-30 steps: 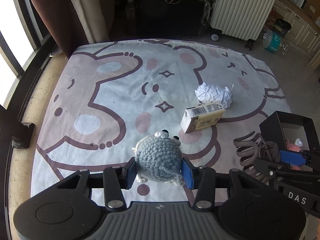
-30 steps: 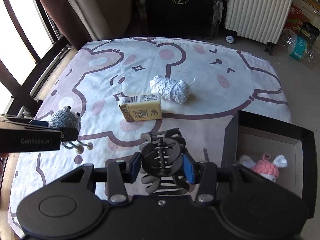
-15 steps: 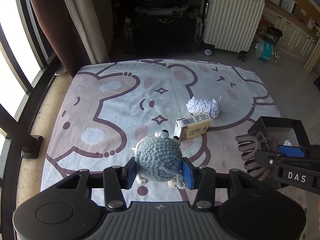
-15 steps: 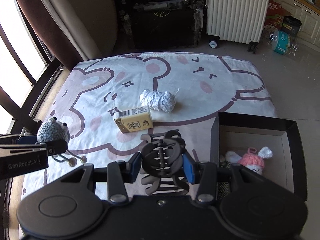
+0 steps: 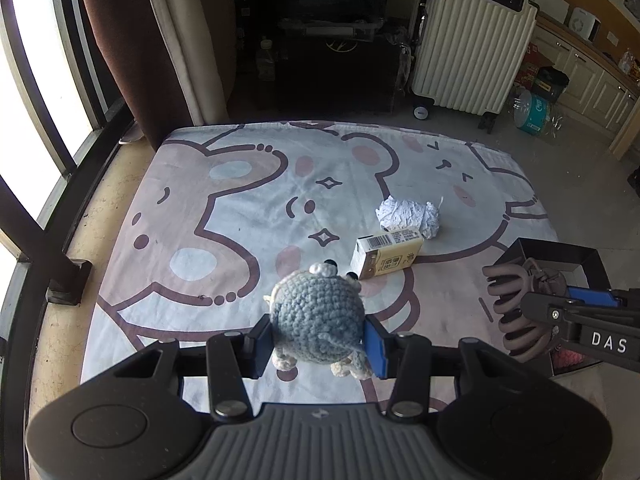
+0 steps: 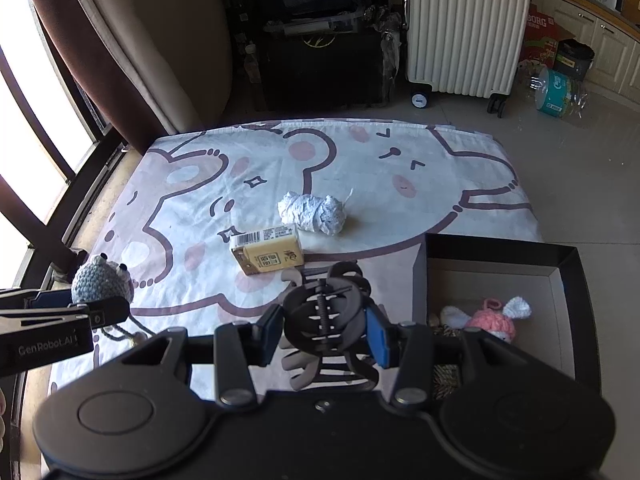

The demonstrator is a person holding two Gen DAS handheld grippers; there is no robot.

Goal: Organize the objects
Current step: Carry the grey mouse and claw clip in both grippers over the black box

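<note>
A grey crocheted toy (image 5: 318, 316) is clamped by the left gripper (image 5: 318, 340); a dark hair claw clip (image 6: 326, 316) is clamped by the right gripper (image 6: 326, 334).

Grey toy (image 5: 316, 318): crocheted yarn, nubbly, matt. Hair claw (image 6: 326, 314): smooth dark plastic, slight sheen, metal coil spring at hinge. Small carton (image 6: 267, 249): printed card, smooth, yellow faces. White wad (image 6: 313, 213): crumpled paper, rough creases. Sheet (image 5: 248, 208): printed cloth, matt, lightly wrinkled. Box (image 6: 500, 248): black card outside, plain brown inside. Pink toy (image 6: 492, 320) in box: crocheted yarn. Far suitcase (image 6: 466, 26): ribbed hard plastic, glossy cream.
</note>
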